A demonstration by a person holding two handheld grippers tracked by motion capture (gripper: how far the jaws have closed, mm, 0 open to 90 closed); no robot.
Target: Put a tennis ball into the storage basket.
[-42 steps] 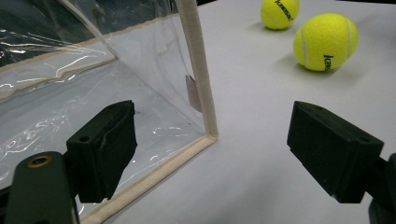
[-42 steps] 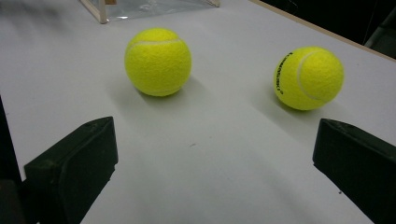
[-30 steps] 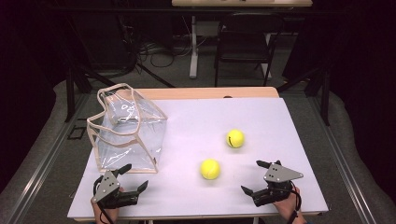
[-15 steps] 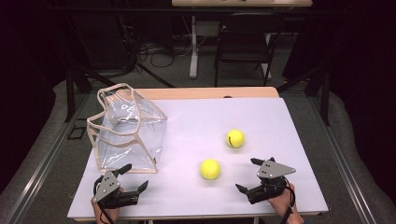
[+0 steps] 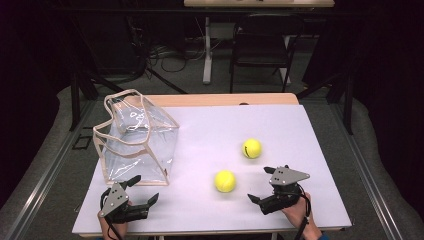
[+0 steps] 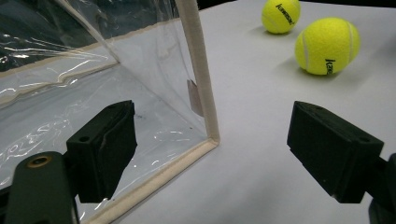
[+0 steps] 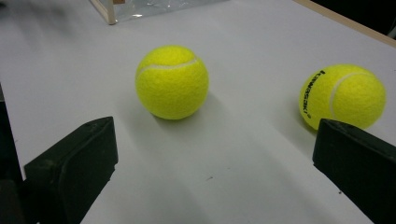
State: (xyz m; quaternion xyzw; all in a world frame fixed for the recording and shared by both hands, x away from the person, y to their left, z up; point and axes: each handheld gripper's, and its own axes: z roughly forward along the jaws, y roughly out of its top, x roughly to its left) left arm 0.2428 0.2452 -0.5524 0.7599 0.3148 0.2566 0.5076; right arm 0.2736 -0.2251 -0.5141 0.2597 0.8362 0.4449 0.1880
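A clear plastic tote bag [image 5: 135,145] with beige trim and handles stands upright at the left of the white table [image 5: 300,125]. Two yellow tennis balls lie to its right: the near ball [image 5: 225,181] and the far ball [image 5: 251,148]. My left gripper [image 5: 145,188] rests open at the front edge, just before the bag's near corner [image 6: 208,135]. In the left gripper view both balls [image 6: 327,45] [image 6: 280,15] lie beyond that corner. My right gripper [image 5: 259,184] is open, just right of the near ball [image 7: 172,81], and the far ball [image 7: 343,95] sits by its right jaw.
The table's wooden far edge [image 5: 220,99] shows behind the white top. A chair [image 5: 260,45] and a desk leg [image 5: 206,50] stand on the floor beyond. Bare white surface stretches along the table's right side.
My right gripper has crept a little to the left, closer to the near ball. The left gripper, the bag and both balls have stayed put.
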